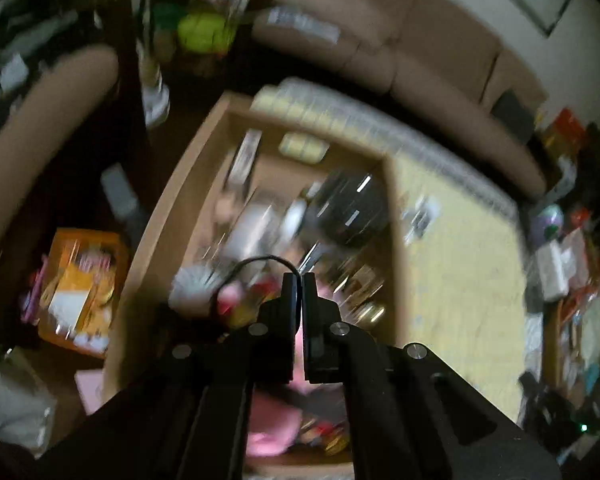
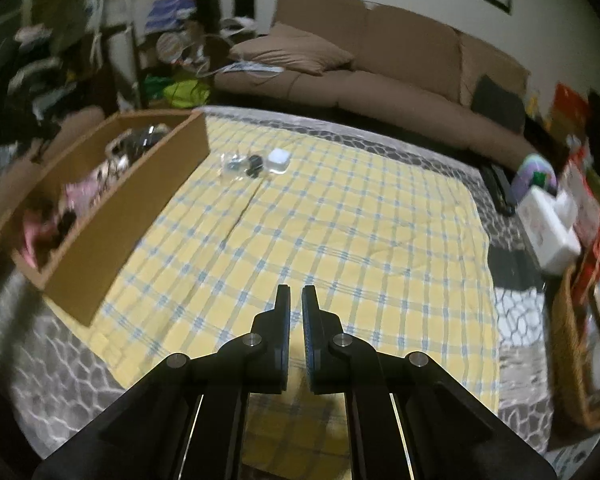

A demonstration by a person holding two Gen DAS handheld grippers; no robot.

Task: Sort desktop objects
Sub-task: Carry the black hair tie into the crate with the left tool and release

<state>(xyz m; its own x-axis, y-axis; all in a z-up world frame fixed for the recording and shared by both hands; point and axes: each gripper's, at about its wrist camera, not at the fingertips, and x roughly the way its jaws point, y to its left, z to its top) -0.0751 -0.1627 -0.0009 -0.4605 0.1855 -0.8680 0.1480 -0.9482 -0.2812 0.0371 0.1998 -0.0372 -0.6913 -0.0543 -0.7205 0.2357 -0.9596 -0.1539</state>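
Most of the sorting looks done: the long brown cardboard box (image 2: 112,216) along the left edge of the yellow-and-blue checked cloth (image 2: 340,240) is crammed with blurred clutter, and only a small cluster remains near the cloth's far edge, just off the box's far corner — a white square case (image 2: 279,160), a small black piece (image 2: 255,165) and a clear wrapper (image 2: 233,164). The left gripper (image 1: 299,280) hangs over the box, fingers pinched nearly together on a thin black wire (image 1: 260,261) looping from the tips. The right gripper (image 2: 296,292) hovers above the near edge with a narrow gap, holding nothing, with broad bare cloth ahead and the box wall the only obstacle on the left.
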